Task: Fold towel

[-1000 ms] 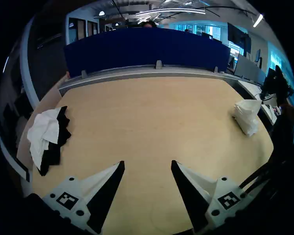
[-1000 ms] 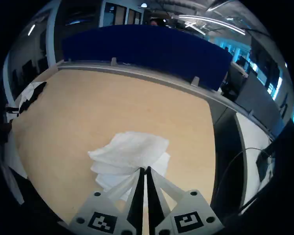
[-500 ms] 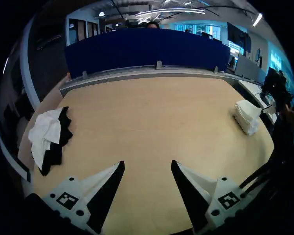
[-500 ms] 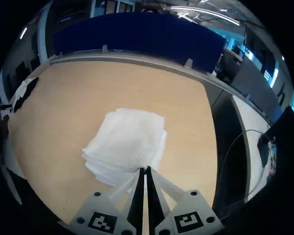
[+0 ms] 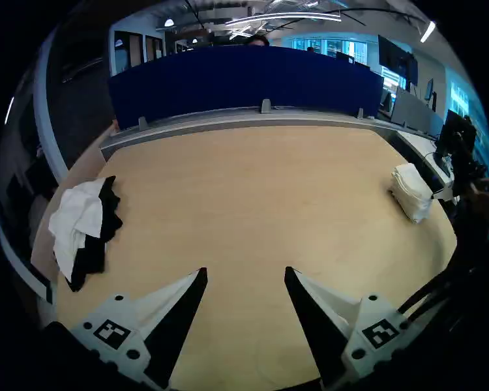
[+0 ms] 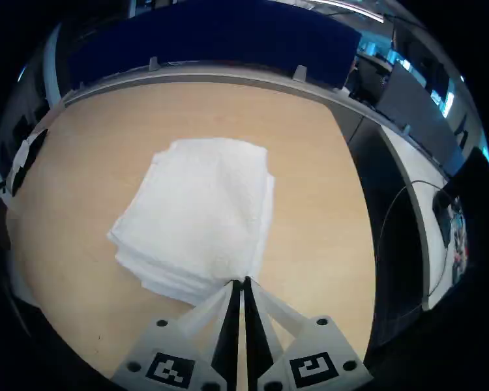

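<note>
Light wood table (image 5: 257,195) with folded white towel (image 6: 199,208) and black-and-white cloth heap (image 5: 85,225)

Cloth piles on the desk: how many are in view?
2. A folded white stack by the desk's right edge, its corner between the shut right tongs; a loose white-and-black heap by the left edge. Either may hold several pieces.

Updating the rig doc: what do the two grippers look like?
Both are the same build. Left gripper and right gripper: white wedge-shaped jaws tapering to points, with black inner faces. Each jaw's wide white base carries a square black-and-white fiducial marker and a few small dark screw holes.
</note>
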{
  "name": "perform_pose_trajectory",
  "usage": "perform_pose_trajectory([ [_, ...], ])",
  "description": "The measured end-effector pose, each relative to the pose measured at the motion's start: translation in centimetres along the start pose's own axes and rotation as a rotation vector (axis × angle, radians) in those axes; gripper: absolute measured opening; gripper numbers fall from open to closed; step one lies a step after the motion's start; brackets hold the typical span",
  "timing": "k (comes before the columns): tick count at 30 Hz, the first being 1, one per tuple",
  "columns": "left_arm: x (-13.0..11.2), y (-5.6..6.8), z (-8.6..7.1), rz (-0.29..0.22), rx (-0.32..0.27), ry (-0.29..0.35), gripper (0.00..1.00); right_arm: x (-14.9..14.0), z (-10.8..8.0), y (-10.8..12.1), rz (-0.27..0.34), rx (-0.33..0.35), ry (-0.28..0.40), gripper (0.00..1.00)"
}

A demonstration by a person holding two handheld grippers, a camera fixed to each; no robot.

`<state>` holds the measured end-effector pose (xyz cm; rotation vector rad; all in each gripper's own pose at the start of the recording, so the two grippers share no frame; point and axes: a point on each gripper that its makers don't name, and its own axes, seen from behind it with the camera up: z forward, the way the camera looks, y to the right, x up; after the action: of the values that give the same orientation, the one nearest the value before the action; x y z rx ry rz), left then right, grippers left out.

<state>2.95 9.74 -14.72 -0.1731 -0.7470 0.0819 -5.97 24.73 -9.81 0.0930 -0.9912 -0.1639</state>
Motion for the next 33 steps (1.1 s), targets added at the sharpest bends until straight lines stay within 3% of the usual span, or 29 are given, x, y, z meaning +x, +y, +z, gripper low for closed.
perform_pose_trajectory([
  [4, 0.0, 0.0, 0.1, -0.001, -0.001, 0.001, 0.87, 0.0, -0.1, 0.0, 0.0, -0.01, 0.005, 0.05],
  [16, 0.3, -0.1, -0.1, 0.003, -0.004, 0.006, 0.87, -0.1, -1.6, 0.5, -0.008, -0.042, 0.03, 0.23],
  [18, 0.3, -0.1, -0.1, 0.003, -0.005, 0.007, 0.87, 0.0, -1.8, 0.6, -0.008, -0.047, 0.036, 0.32],
  [21, 0.3, -0.1, -0.1, 0.001, -0.006, 0.008, 0.87, 0.2, -2.2, 0.7, -0.006, -0.054, 0.046, 0.52],
  [29, 0.5, -0.1, -0.2, 0.0, -0.011, 0.018, 0.87, 1.1, -2.6, 0.7, 0.008, -0.068, 0.072, 0.84],
  [33, 0.6, -0.3, -0.3, -0.005, -0.011, 0.025, 0.87, 1.7, -2.8, 0.5, 0.02, -0.071, 0.091, 0.96],
])
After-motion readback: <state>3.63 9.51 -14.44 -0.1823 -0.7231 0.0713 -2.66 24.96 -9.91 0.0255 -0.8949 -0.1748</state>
